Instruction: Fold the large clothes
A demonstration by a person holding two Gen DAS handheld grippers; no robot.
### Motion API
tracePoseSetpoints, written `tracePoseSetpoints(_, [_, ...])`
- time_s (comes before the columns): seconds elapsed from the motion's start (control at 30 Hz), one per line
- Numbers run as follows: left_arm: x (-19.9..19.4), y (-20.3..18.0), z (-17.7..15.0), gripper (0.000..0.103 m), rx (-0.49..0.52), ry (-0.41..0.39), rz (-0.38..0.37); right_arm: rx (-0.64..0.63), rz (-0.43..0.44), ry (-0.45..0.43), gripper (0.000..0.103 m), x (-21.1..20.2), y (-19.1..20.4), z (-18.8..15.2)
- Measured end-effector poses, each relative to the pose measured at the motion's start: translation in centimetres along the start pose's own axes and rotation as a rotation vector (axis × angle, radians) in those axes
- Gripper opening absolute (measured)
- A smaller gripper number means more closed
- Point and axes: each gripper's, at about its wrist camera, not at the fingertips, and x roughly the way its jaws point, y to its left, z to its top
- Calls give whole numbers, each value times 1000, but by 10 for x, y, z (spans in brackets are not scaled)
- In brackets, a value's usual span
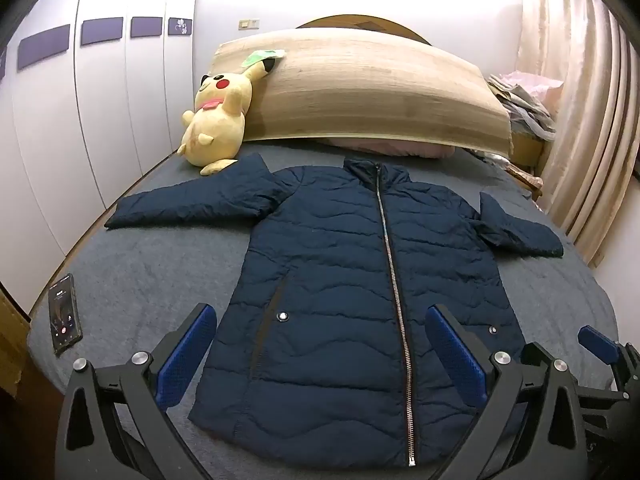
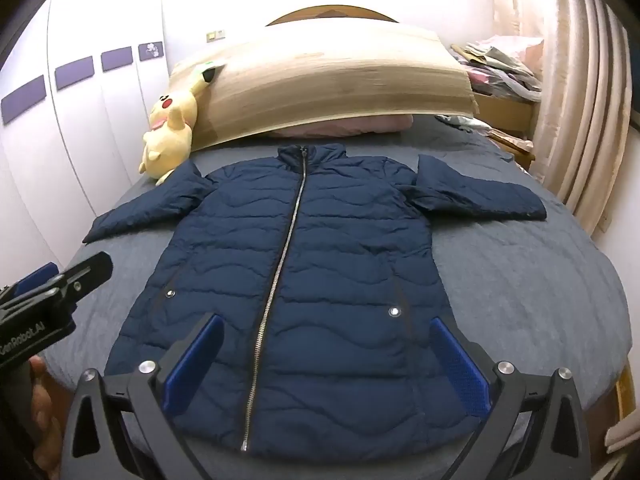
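Item: navy quilted jacket point(image 1: 340, 264), lying flat and front-up on the grey-covered bed point(image 1: 132, 276), zip closed, collar pointing toward the headboard, hem nearest the cameras. Both sleeves are spreading outward, the one on the curtain side bending back at its cuff.

Left gripper point(image 1: 320, 354): hovering above the hem on the wardrobe side, jaws standing wide apart, released, gripping nothing.

Right gripper point(image 2: 326, 362): hovering above the hem on the curtain side, jaws likewise spread wide, holding nothing.

Also present: yellow plush toy point(image 1: 218, 120), leaning against a tan bolster cushion point(image 1: 372, 92) at the head of the bed, touching one sleeve; phone point(image 1: 64, 314), lying screen-lit on the bed near its edge, well apart from the jacket.
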Motion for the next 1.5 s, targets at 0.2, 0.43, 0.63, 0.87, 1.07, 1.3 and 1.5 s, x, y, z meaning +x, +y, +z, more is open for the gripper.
tracePoseSetpoints(0.2, [1,0,0,103,-2,-2,12,-1,1,5,103,1,1,0])
tracePoseSetpoints(0.43, [4,6,0,103,-9,-16,7,-4,-17,0,103,2,1,-1])
tracePoseSetpoints(0.63, [1,6,-1,103,1,-24,9,2,-20,-5,103,0,-1,0])
tracePoseSetpoints(0.87, [1,4,-1,103,8,-2,22,4,-22,-4,103,1,-2,0])
tracePoseSetpoints(1.07, [2,5,-3,103,-7,8,12,7,-26,-1,103,1,-2,1])
tracePoseSetpoints(1.3, [3,6,-4,103,-17,12,5,7,-25,-5,103,0,-3,0])
tracePoseSetpoints(1.5, [3,5,-4,103,-11,6,10,4,-26,-7,103,1,-3,0])
